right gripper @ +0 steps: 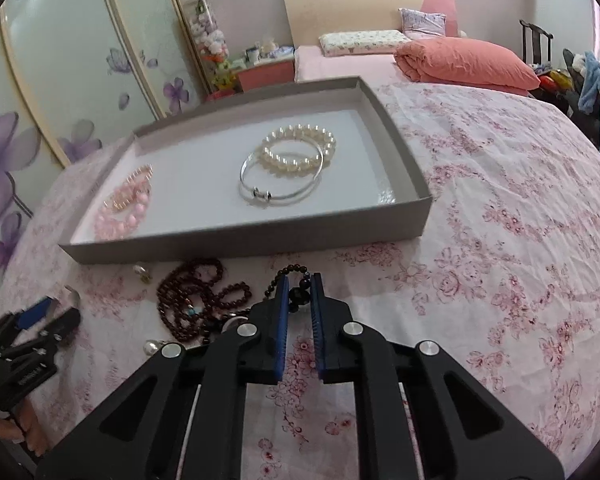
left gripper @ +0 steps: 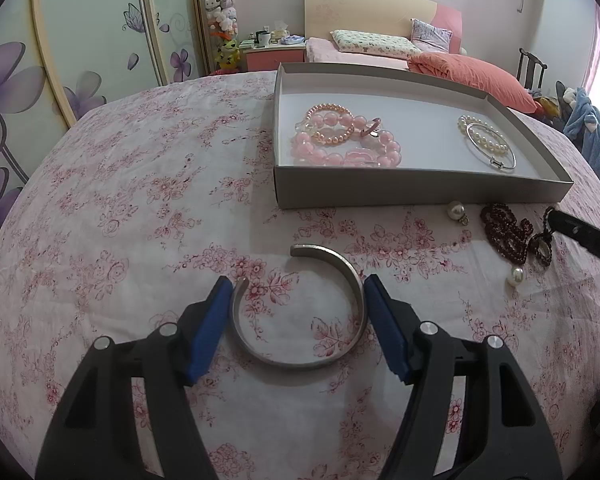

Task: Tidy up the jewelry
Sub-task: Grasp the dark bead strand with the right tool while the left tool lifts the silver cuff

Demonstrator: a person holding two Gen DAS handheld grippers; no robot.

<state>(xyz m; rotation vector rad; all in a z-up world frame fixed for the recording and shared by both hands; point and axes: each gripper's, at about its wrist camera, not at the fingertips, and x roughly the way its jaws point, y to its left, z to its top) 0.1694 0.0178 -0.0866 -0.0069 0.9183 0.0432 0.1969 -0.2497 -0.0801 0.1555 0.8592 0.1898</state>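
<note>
While the left gripper [left gripper: 298, 300] rests low over the floral cloth [left gripper: 120, 220], its blue pads [left gripper: 210, 332] stand apart on either side of an open silver cuff bangle [left gripper: 340, 276]; the right pad lies against the cuff's outer edge, the left pad just beside its free end, and whether they press it cannot be told. Beyond the fingertips sits a shallow grey tray [left gripper: 380, 190] holding pink bead bracelets [left gripper: 348, 140] and, to the right, a pearl bracelet [left gripper: 482, 134]. Right of the fingers lie dark red beads [left gripper: 504, 228] and loose pearls [left gripper: 456, 211]. Seen from the right wrist, the right gripper [right gripper: 300, 284] has its pads drawn together, clamped on a dark bead strand [right gripper: 298, 294]. Left of these fingers lie the dark red beads [right gripper: 196, 296]; ahead stands the tray [right gripper: 260, 236].
</note>
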